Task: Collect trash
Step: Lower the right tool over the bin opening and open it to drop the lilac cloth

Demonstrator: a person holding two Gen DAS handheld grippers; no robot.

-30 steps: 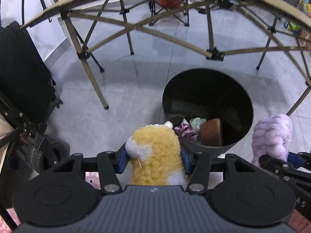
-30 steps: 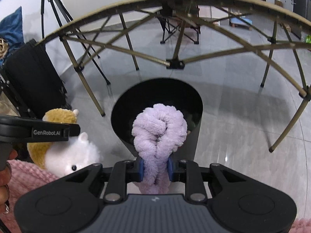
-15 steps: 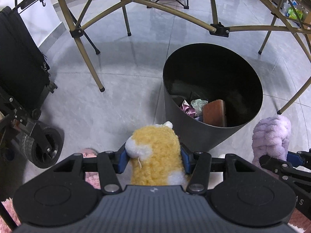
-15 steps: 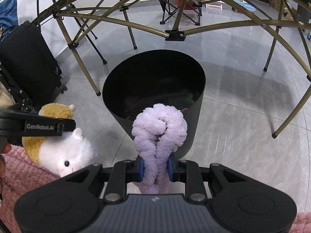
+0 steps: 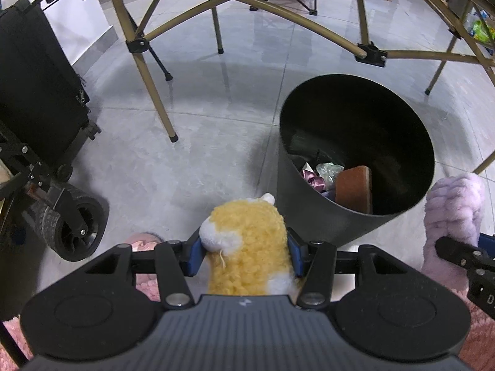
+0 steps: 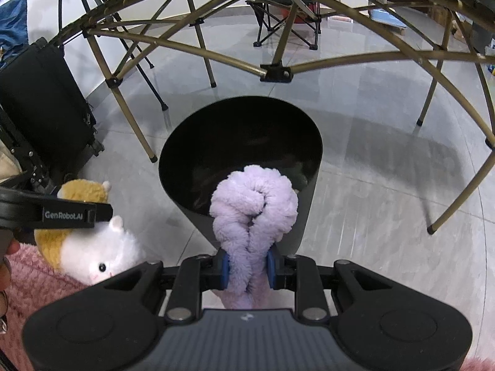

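Hamster plush (image 5: 247, 244), yellow and white, clamped between the blue pads (image 5: 194, 255) of the left gripper (image 5: 244, 255), jaws closed partway on its body. From the right wrist view its white face (image 6: 99, 259) points down and toward the camera, orange back up, with the left gripper's black finger (image 6: 55, 213) marked GenRobot.AI across it.

Purple twisted plush (image 6: 253, 216) pinched in the right gripper (image 6: 247, 267), jaws closed narrow on its lower stem, knotted top sticking up ahead of the fingertips. In the left wrist view the same purple plush (image 5: 454, 216) sits off to the right of the left gripper, well apart from the hamster.

Black round trash bin (image 5: 355, 160) stands on the floor ahead and right of the left gripper, directly ahead of the right one, close beyond the purple plush. Both plushes are outside the bin, near its front rim. Inside the bin: brown block (image 5: 354, 188), crumpled purple wrapper (image 5: 312, 177), pale greenish wrapper (image 5: 329, 168).

Grey tiled floor (image 5: 185, 160). Gold folding frame (image 5: 154, 86) with black joints arches over the bin. Black case (image 5: 37, 86) and a wheel (image 5: 74, 228) to the left. Pink fuzzy rug (image 6: 34, 278) under the left gripper. Folding chair (image 6: 284, 15) far ahead.
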